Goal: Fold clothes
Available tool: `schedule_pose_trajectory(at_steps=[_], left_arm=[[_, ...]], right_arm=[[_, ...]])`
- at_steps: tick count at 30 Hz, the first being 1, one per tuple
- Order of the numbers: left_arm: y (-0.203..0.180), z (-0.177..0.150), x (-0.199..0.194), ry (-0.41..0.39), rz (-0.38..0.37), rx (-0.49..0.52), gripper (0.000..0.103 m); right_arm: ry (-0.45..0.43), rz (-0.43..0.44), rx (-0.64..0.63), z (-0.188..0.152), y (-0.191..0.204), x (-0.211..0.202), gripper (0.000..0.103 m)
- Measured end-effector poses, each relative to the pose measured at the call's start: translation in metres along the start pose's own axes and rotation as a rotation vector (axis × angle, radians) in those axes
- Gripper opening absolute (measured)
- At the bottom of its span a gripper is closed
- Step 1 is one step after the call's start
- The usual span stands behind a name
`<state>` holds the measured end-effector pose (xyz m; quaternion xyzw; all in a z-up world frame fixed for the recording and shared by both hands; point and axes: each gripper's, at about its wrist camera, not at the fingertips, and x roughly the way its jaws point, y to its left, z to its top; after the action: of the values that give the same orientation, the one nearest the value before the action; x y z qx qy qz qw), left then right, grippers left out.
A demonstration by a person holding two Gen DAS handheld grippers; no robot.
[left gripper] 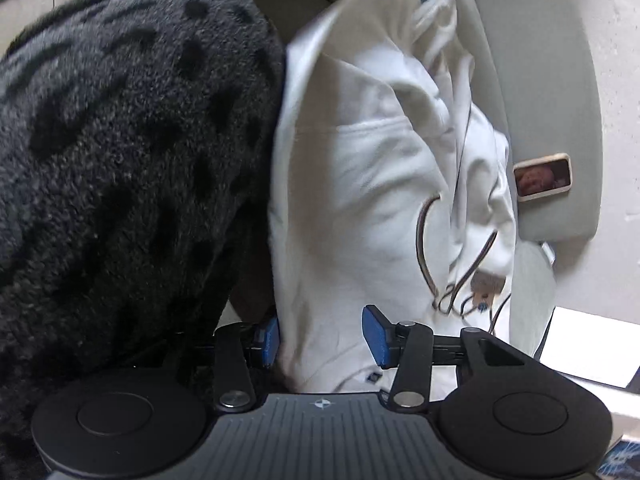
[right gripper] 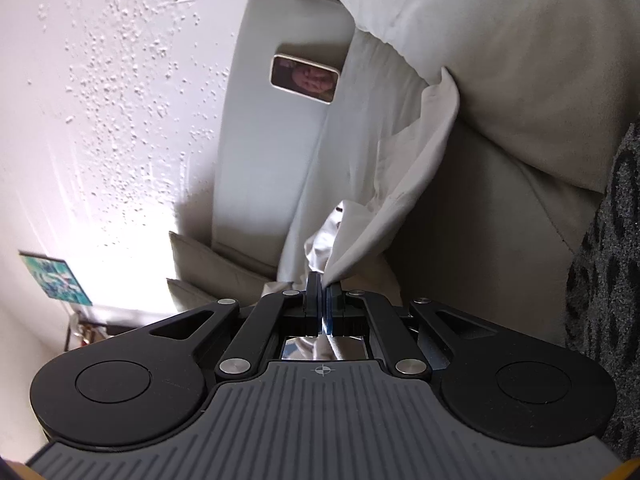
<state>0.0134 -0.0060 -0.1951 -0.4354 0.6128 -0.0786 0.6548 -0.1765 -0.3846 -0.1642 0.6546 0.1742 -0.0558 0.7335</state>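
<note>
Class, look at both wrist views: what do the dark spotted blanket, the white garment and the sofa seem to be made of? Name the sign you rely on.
Dark spotted blanket: probably fleece or sherpa pile; nubbly, matte, fuzzy surface.
White garment: likely cotton sweatshirt knit; soft matte folds, stitched seam, drawcords.
Sofa: possibly leather or faux leather; smooth faint sheen, broad taut creases. Uncertain.

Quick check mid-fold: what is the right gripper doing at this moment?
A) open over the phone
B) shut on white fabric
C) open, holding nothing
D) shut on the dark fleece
B: the right gripper has its blue pads pressed together on a corner of the white garment.
</note>
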Motion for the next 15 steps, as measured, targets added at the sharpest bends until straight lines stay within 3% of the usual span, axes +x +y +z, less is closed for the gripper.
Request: schedule_pose_trajectory(at_steps=[7,11,15], left_arm=[[0.012,0.0,0.008,-0.046,-0.074,-0.045,0.035],[0.017,-0.001,0.003,-0.066,-0.101,-0.048,0.009],[0.017,-0.001,-0.003,-0.072,-0.111,-0.015,0.0]], right_arm=[[-0.013,0.017,0.01,0.002,0.003,-0.002,0.002],[-0.012,0.025,0.017,0.003,0.001,-0.002,0.002],[-0.008,0.015,0.022,0.005,-0.003,-0.001,0.002]])
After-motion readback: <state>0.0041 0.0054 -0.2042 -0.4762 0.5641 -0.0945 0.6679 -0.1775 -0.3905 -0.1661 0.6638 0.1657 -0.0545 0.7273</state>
